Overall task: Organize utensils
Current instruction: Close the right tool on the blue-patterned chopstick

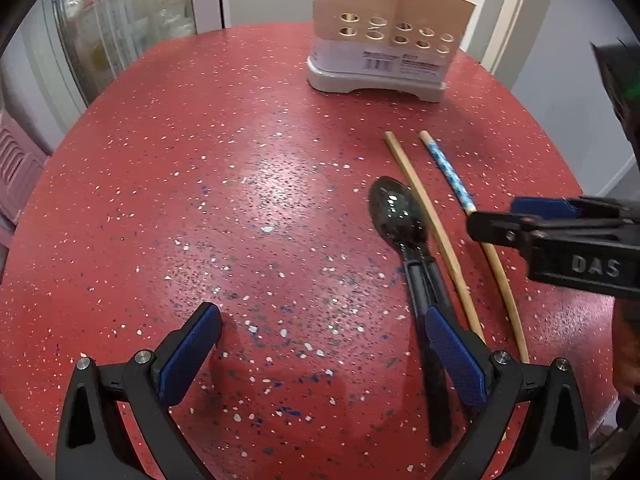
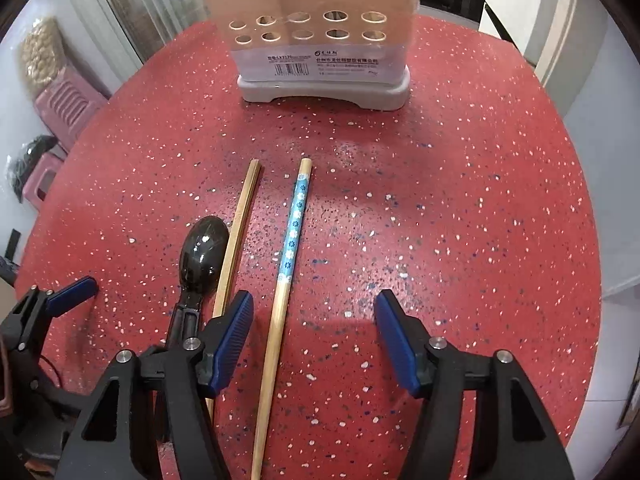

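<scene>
Three loose utensils on red speckled worktop (image 2: 460,200): one black spoon (image 2: 202,256), one plain chopstick (image 2: 236,236), one blue-patterned chopstick (image 2: 292,236), side by side, near front edge. Beyond, one perforated holder (image 2: 320,28) near far rim, bare surface between. Left claw (image 1: 324,344) released, straddling spoon handle. Right claw (image 2: 314,328) released, around patterned chopstick.

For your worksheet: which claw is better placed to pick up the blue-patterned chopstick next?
Right. The right claw is open, astride the blue-patterned chopstick; the left claw sits beside the black spoon.

Black spoon (image 2: 202,254) (speckled red table (image 2: 440,220))
</scene>
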`<state>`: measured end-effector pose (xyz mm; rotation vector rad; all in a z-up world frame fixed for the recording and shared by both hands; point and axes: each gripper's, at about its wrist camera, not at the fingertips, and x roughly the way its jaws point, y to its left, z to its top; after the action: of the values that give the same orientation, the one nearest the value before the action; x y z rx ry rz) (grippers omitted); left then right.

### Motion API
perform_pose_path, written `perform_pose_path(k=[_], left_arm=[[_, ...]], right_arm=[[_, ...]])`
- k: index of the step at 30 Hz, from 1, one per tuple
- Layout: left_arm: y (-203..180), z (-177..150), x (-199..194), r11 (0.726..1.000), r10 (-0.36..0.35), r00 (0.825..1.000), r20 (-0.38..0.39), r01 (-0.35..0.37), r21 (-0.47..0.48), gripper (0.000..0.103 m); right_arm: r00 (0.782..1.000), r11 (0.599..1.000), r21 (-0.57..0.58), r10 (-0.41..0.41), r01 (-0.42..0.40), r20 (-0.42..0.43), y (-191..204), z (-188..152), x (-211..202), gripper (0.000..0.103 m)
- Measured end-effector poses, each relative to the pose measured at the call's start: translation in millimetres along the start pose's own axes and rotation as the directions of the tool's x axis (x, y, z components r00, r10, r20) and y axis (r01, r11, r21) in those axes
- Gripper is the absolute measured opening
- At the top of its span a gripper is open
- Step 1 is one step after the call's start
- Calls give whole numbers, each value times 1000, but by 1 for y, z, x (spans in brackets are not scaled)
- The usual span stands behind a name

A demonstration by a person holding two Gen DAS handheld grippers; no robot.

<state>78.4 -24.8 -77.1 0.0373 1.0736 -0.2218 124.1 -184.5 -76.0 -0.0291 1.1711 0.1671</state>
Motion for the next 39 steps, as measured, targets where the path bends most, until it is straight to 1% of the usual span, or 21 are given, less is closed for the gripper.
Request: perform_pose_path(k=[3,7,9,15,22,23,25,26,27,29,35,39], left_arm=[[-5,-3,2,999,25,1000,-10,-25,22,103],[-8,-1,3,999,26,1000,-10,-25,20,103],[-10,1,5,999,27,1000,-10,-26,20,103],[-16,13,12,1000,21,1000,-17,-21,12,103],[-14,16,11,1000,-19,1000,-17,19,-9,103],[-15,15,12,1000,-18,1000,-17,18,-8,103],[-17,16,14,1000,3,1000,-23,-3,7,103],[-17,16,14,1000,12,1000,-24,-11,15,103],[-17,16,13,1000,11,1000,-22,-10,18,103],[-20,18,15,1000,14,1000,-26,-13,19,103],[-23,27,19,1000,15,999,-35,-15,4,103],[-31,31,23,999,21,999,-39,-20,25,103]], right_arm=[[999,999,-31,-33,33,1,5,2,3,60],[997,994,-82,-79,79,3,14,5,7,55],[997,992,-94,-80,80,4,18,8,9,53],[997,993,-97,-72,72,5,20,10,10,51],[997,993,-91,-76,77,9,11,8,7,50],[997,993,-94,-74,75,8,9,9,8,48],[997,992,-106,-74,74,9,7,10,9,44],[997,991,-116,-72,73,9,8,10,9,35],[998,990,-120,-69,70,9,8,10,9,23],[998,990,-121,-66,66,6,7,10,8,11],[999,994,-98,-40,40,10,-2,8,8,9],[999,995,-89,-42,43,15,-17,10,9,9]])
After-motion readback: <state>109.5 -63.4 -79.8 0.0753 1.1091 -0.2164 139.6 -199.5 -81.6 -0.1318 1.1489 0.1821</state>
